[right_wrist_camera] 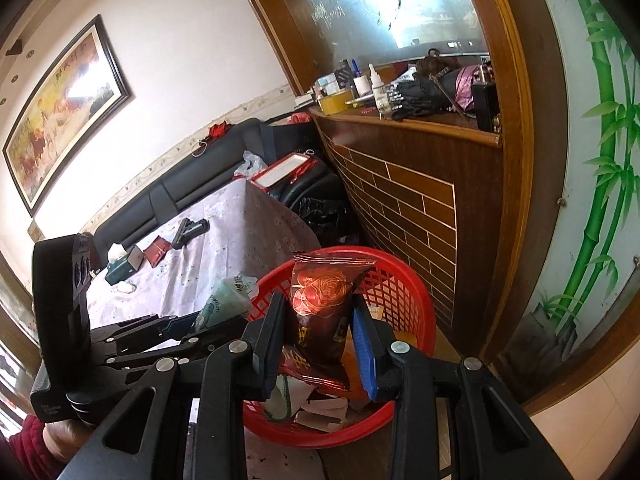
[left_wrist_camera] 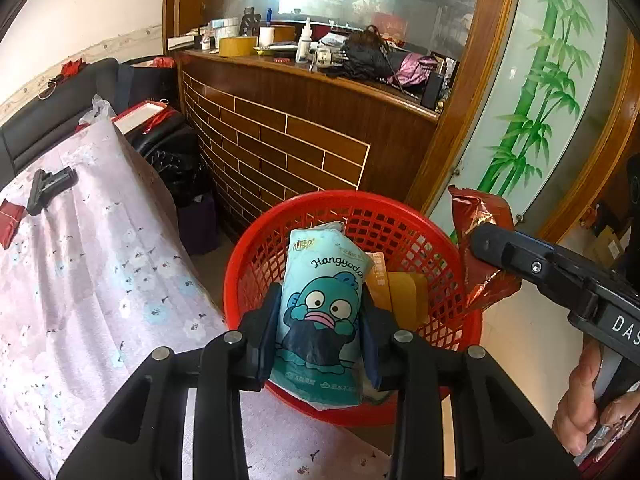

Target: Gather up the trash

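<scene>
My left gripper [left_wrist_camera: 320,300] is shut on a teal cartoon tissue pack [left_wrist_camera: 320,304] and holds it over the red mesh basket [left_wrist_camera: 404,220]. My right gripper [right_wrist_camera: 318,312] is shut on a dark red snack wrapper [right_wrist_camera: 324,296] and holds it above the same basket [right_wrist_camera: 404,280]. In the left wrist view the right gripper [left_wrist_camera: 488,240] comes in from the right with the wrapper [left_wrist_camera: 476,208] at the basket's right rim. In the right wrist view the left gripper [right_wrist_camera: 192,322] with the tissue pack [right_wrist_camera: 224,300] is at the basket's left rim. Paper and yellow scraps lie inside the basket.
The basket stands at the corner of a table with a flowered cloth [left_wrist_camera: 92,248]. On the cloth lie a black clip-like tool [left_wrist_camera: 50,188], a small red packet [right_wrist_camera: 156,250] and a tissue box [right_wrist_camera: 124,266]. A cluttered wooden counter [left_wrist_camera: 304,120] stands behind, a black sofa [right_wrist_camera: 180,184] beyond.
</scene>
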{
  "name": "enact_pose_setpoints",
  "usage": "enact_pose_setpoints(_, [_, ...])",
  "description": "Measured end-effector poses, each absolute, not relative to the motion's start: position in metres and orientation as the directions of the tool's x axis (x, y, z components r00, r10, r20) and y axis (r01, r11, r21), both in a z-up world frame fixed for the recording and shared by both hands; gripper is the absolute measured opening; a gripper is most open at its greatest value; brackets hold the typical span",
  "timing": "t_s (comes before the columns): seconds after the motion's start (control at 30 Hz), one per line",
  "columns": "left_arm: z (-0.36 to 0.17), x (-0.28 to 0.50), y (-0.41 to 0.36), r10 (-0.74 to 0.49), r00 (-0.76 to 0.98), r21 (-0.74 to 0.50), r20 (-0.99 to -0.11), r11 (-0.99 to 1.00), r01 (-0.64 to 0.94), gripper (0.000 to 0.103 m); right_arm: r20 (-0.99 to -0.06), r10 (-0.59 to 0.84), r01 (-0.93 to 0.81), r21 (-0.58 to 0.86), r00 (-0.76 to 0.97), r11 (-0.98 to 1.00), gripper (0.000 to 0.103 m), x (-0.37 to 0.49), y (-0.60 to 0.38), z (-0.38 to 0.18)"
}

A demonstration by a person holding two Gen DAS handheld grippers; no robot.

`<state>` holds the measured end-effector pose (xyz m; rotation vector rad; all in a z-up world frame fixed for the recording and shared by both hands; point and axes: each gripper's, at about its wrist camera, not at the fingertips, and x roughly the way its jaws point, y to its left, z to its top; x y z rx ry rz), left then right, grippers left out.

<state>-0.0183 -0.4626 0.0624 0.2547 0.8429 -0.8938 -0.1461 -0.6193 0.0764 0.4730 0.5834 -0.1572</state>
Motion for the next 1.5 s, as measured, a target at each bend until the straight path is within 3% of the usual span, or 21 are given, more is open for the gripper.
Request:
enact_pose_setpoints(0.3, [0.053, -0.013, -0.468, -0.583, 0.318, -0.156, -0.748, 0.620, 0.769, 0.036, -0.586, -0.012, 0.295, 0.390, 0.810, 0.872, 0.036, -0.139, -0.629, 0.065])
enact_pose_setpoints(0.43, [0.053, -0.014, -0.468, -0.584, 0.325, -0.157, -0.744, 0.625, 0.764, 0.051, -0.598, -0.030, 0.315, 0.380, 0.801, 0.870, 0.037, -0.134, -0.632, 0.063])
enact_pose_setpoints(0.5, [0.054, -0.014, -0.467, -0.583, 0.328, -0.153, -0.743, 0.626, 0.765, 0.051, -0.590, -0.035, 0.317, 0.381, 0.807, 0.869, 0.056, -0.134, -0.634, 0.064])
enact_pose_setpoints(0.53, [0.054, -0.014, -0.466, -0.583, 0.332, -0.152, -0.741, 0.628, 0.763, 0.051, -0.582, -0.043, 0.320, 0.383, 0.812, 0.867, 0.061, -0.136, -0.634, 0.065])
enact_pose_setpoints(0.7, [0.067, -0.019, -0.448, -0.596, 0.356, -0.160, -0.720, 0.641, 0.751, 0.054, -0.556, -0.068, 0.333, 0.391, 0.829, 0.858, 0.063, -0.149, -0.634, 0.078])
enact_pose_setpoints(1.0, [0.122, -0.062, -0.371, -0.601, 0.529, -0.050, -0.599, 0.687, 0.725, 0.090, -0.509, -0.215, 0.380, 0.245, 0.833, 0.892, 0.088, -0.199, -0.590, 0.117])
enact_pose_setpoints(1.07, [0.128, -0.073, -0.349, -0.594, 0.560, -0.035, -0.577, 0.703, 0.711, 0.093, -0.493, -0.263, 0.404, 0.204, 0.829, 0.892, 0.092, -0.213, -0.573, 0.123])
enact_pose_setpoints(1.27, [0.120, -0.100, -0.289, -0.477, 0.661, 0.048, -0.579, 0.790, 0.612, 0.098, -0.479, -0.397, 0.482, 0.064, 0.783, 0.874, 0.103, -0.241, -0.519, 0.123])
enact_pose_setpoints(1.5, [0.086, -0.116, -0.248, -0.247, 0.747, 0.143, -0.617, 0.898, 0.415, 0.099, -0.485, -0.457, 0.506, -0.035, 0.746, 0.862, 0.103, -0.259, -0.472, 0.103])
